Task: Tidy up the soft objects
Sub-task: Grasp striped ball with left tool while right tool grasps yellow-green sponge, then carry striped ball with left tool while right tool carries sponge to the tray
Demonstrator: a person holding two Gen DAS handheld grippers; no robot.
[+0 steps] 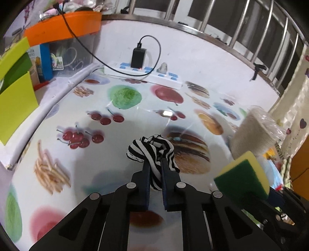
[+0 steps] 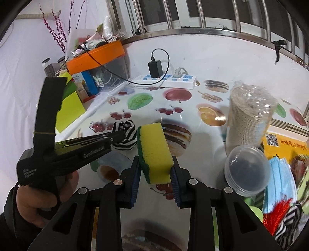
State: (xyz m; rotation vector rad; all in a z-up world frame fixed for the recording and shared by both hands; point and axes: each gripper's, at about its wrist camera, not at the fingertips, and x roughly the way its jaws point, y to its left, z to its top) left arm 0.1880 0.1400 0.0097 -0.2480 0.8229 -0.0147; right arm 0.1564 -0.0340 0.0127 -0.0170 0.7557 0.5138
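Two soft things are being held above the fruit-print tabletop (image 1: 119, 123); the left gripper (image 1: 155, 166) is pinching the striped cloth (image 1: 152, 148), the right gripper (image 2: 155, 170) is clamping the yellow-green sponge (image 2: 154, 148); loosely bunched cloth could be slipping free, and the sponge may knock the twine spool (image 2: 249, 123) nearby.

Fruit-print tabletop (image 1: 123, 123), barred window (image 2: 193, 11)

One sponge (image 2: 154, 150), two striped cloths (image 2: 125, 135), one mask (image 2: 280, 173).
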